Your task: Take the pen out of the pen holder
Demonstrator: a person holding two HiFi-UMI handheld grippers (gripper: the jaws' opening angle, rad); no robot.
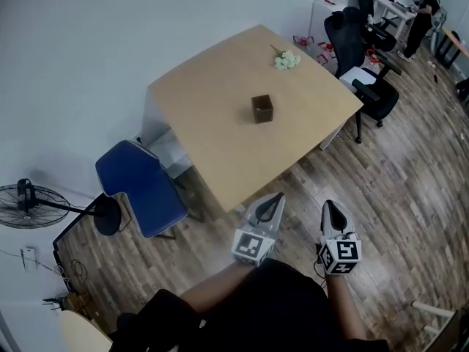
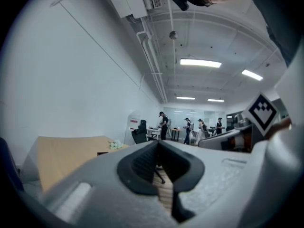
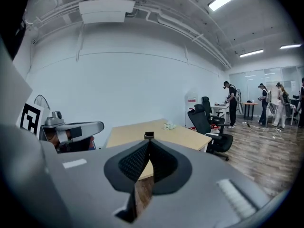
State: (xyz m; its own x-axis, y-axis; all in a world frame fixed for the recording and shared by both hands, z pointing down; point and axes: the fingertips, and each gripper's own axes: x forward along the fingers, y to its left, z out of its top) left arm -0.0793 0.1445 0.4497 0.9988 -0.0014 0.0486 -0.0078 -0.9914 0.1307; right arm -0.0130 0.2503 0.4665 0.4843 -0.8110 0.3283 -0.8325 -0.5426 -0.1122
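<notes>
A small dark brown pen holder [image 1: 262, 109] stands near the middle of the light wooden table [image 1: 212, 116]. I cannot make out a pen in it. Both grippers hover over the floor in front of the table's near corner, well short of the holder. My left gripper [image 1: 276, 197] is shut with nothing between its jaws, and my right gripper [image 1: 327, 206] is shut and empty beside it. In the right gripper view the holder [image 3: 148, 135] shows just above the closed tips [image 3: 148, 143]. The left gripper view shows its jaws [image 2: 157, 144] pressed together, with the holder [image 2: 100, 153] far to the left.
A bunch of pale flowers [image 1: 286, 60] lies at the table's far corner. A blue chair [image 1: 141, 186] stands left of the table, with a floor fan [image 1: 29, 204] beyond it. Black office chairs [image 1: 370, 86] stand at the right, and people are at desks in the background.
</notes>
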